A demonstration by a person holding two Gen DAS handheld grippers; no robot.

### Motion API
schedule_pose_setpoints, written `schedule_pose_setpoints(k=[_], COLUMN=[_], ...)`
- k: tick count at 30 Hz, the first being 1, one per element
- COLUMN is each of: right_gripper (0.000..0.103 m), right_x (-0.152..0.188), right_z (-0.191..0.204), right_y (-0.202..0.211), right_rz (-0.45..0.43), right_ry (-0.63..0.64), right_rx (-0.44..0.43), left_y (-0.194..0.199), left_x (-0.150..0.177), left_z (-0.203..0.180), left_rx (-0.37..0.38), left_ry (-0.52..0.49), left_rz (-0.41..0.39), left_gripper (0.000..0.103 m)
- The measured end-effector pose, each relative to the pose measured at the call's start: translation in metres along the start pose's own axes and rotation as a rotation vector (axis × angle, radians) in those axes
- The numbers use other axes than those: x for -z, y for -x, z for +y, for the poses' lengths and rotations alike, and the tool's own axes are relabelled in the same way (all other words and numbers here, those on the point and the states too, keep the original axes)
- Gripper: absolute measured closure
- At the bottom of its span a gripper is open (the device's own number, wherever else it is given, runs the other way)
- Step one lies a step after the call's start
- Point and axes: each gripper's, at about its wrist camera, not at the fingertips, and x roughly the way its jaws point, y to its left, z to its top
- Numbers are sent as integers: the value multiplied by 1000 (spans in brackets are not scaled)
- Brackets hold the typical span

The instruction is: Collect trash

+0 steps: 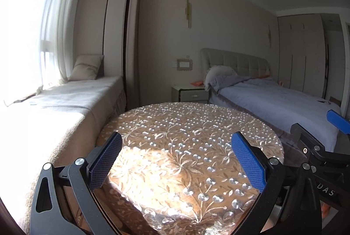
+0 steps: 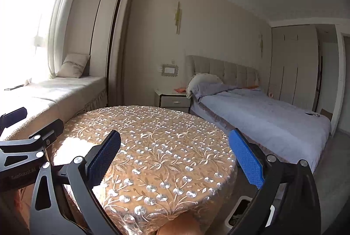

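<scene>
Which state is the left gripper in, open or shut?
Open. In the left wrist view, the left gripper has its blue pads spread wide apart over the embroidered tablecloth, nothing between them.

Each black-framed tool, left (image 1: 177, 160) and right (image 2: 175, 158), carries blue cross-hatched pads (image 1: 249, 164), silver round screws and faint white lettering.

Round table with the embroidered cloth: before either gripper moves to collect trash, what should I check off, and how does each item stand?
1. Left gripper open, nothing held: ok.
2. Right gripper open, nothing held: ok.
3. Trash visible on the round table: not ok, none shows on the cloth.
4. White bin within view, low beside the table: ok; its contents: cannot tell.
5. Orange item on the nightstand is trash: cannot tell.
6. Grippers apart from each other: ok.
</scene>
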Motion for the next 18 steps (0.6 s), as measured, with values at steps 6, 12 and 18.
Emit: schedule_pose_setpoints(k=[6,12,18], right_gripper=[5,5,5], right_x=[0,1,1], right_z=[2,1,0], right_y=[-1,0,0], right_rz=[1,3,6], right_ry=[2,-8,-11], right_rx=[-2,-11,-14], left_y=[1,3,4], left_x=[-1,-2,-1], left_z=[-2,-3,-3], left_rx=[-20,-29,-28], left_ry=[-12,-20,-22], left_rz=[-5,-12,-12], left_gripper=[5,5,5])
